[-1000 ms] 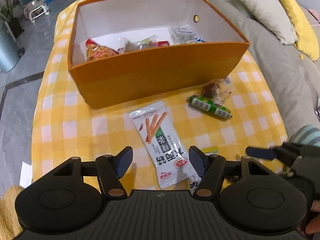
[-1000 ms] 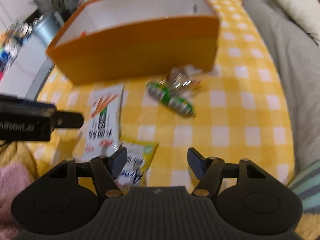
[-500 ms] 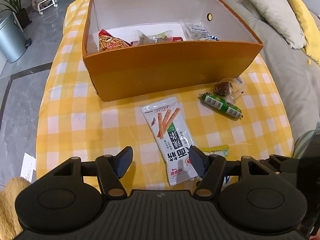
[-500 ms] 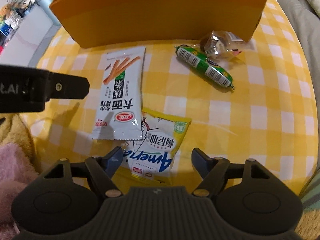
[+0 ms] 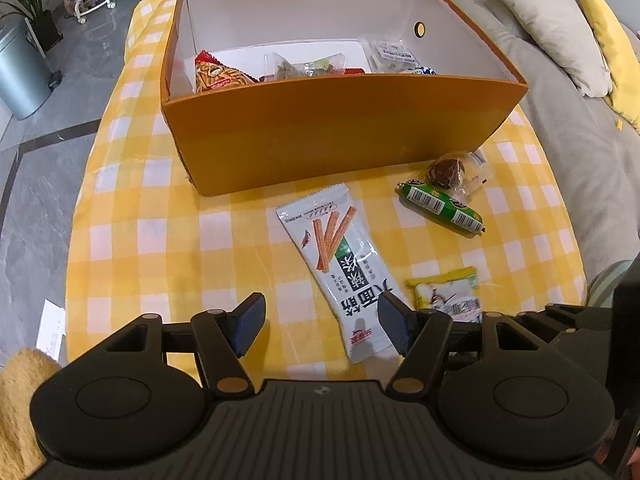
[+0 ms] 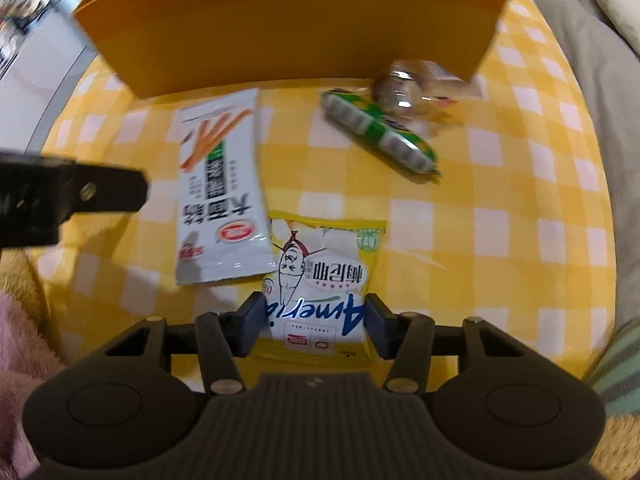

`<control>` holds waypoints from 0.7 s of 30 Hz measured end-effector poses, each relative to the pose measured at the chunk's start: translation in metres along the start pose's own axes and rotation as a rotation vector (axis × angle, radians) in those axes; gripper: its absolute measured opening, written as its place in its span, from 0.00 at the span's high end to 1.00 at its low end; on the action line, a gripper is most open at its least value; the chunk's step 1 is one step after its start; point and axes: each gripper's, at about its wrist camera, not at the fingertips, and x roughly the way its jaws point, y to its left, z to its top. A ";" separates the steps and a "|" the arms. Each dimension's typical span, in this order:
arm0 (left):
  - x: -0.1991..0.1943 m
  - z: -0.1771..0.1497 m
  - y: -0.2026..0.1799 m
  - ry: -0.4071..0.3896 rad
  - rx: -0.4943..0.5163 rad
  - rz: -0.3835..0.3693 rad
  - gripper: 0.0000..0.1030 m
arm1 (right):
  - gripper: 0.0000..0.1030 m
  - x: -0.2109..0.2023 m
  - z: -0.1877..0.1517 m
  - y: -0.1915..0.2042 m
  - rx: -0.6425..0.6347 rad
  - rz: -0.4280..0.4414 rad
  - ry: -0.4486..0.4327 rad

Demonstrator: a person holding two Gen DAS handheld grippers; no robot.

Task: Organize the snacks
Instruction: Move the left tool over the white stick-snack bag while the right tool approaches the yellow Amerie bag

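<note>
An orange box (image 5: 332,128) with several snacks inside stands at the back of the yellow checked table (image 5: 168,240). In front of it lie a white stick-snack packet (image 5: 340,264), a green sausage (image 5: 440,208), a clear-wrapped brown cake (image 5: 448,170) and a yellow packet (image 5: 448,294). My left gripper (image 5: 320,324) is open and empty above the white packet's near end. My right gripper (image 6: 314,326) is open, its fingers on either side of the yellow packet (image 6: 320,280), which lies flat. The white packet (image 6: 220,196), sausage (image 6: 380,136) and box (image 6: 288,20) show in the right wrist view too.
A grey sofa (image 5: 560,128) with beige and yellow cushions runs along the table's right side. A metal bin (image 5: 20,76) and a plant stand on the floor at left. The left gripper's finger (image 6: 80,192) juts into the right wrist view from the left.
My right gripper has moved forward and down over the yellow packet and narrowed around it. The left gripper has drawn back and to the left a little, still open.
</note>
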 end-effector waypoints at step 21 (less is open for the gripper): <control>0.060 0.014 -0.028 0.022 -0.113 0.070 0.21 | 0.36 -0.001 0.014 -0.044 0.099 0.096 -0.118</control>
